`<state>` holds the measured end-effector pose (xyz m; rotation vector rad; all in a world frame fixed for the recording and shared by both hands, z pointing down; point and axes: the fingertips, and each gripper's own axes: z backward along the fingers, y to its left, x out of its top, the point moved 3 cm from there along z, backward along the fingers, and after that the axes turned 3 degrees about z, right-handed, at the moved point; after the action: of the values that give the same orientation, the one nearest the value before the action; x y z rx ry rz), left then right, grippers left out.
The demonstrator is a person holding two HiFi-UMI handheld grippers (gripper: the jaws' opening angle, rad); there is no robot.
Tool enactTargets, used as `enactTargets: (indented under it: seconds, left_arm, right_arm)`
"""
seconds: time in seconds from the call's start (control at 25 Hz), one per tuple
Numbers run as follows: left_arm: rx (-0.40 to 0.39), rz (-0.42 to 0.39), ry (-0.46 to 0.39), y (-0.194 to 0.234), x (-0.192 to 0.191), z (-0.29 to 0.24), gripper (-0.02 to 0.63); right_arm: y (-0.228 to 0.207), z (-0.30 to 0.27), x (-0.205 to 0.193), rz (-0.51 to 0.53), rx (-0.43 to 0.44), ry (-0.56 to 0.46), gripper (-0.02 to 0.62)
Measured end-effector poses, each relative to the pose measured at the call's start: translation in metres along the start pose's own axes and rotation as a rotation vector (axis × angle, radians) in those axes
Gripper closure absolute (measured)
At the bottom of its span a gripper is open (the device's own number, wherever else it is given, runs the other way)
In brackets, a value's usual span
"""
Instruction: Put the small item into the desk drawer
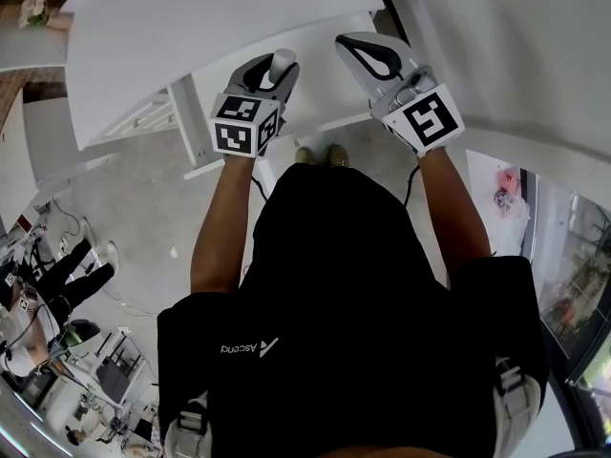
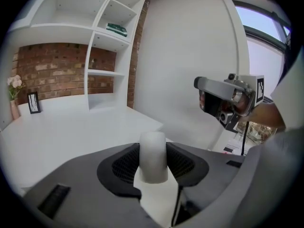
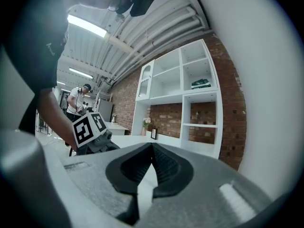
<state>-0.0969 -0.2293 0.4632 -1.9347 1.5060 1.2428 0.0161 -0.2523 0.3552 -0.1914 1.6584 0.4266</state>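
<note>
Being pinched upright between the jaws of the left gripper (image 2: 153,148), the small white cylinder (image 2: 153,159) (near the white desk (image 1: 191,27), drawer unseen) could be dropped if jolted; the right gripper (image 3: 152,147) is closed, empty.

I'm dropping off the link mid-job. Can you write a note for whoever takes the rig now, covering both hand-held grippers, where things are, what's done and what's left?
Left hand-held gripper: shut on the small white cylinder, which stands upright between the pads.
Right hand-held gripper: jaws together, nothing in them, held up beside the left one.
Both are raised in front of the person at the near edge of the white desk.
Done: the item is picked up.
Left: no drawer can be made out in any view. Find it, open it (probably with the free right hand-held gripper), put the cylinder in and let go.
</note>
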Motion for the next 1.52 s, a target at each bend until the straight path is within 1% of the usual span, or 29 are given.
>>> enactTargets:
  seconds: [0.08,0.24,0.44,0.56,0.72,0.88,0.96,1.08,1.32,1.52]
  left_arm:
    - [-0.002,0.013,0.031,0.002,-0.008,-0.007,0.437]
    - [-0.001,0.028,0.098,0.006,-0.023,-0.025,0.437]
    - [0.009,0.035,0.175,0.009,-0.043,-0.045,0.437]
    - [0.020,0.046,0.220,0.019,-0.056,-0.058,0.437]
    - [0.011,0.062,0.284,0.027,-0.072,-0.077,0.437]
    - [0.040,0.073,0.355,0.049,-0.089,-0.098,0.436]
    - [0.040,0.082,0.386,0.055,-0.099,-0.108,0.436]
    - [0.030,0.093,0.415,0.052,-0.111,-0.114,0.436]
    - [0.047,0.098,0.463,0.063,-0.115,-0.134,0.434]
    - [0.034,0.113,0.513,0.062,-0.136,-0.143,0.434]
  right_arm:
    - [-0.002,0.000,-0.006,0.011,-0.005,0.013,0.595]
    - [-0.001,-0.003,-0.009,-0.035,0.001,0.033,0.595]
    - [-0.002,-0.004,-0.020,-0.039,0.007,0.047,0.595]
    - [-0.003,-0.011,-0.026,-0.048,0.011,0.057,0.595]
    - [-0.008,-0.018,-0.032,-0.059,0.011,0.081,0.595]
    - [-0.017,-0.033,-0.048,-0.060,0.013,0.099,0.595]
    - [-0.018,-0.037,-0.053,-0.065,0.013,0.105,0.595]
    - [-0.017,-0.031,-0.055,-0.072,0.008,0.122,0.595]
    - [-0.032,-0.039,-0.062,-0.083,0.005,0.139,0.595]
    - [-0.031,-0.038,-0.067,-0.092,0.001,0.151,0.595]
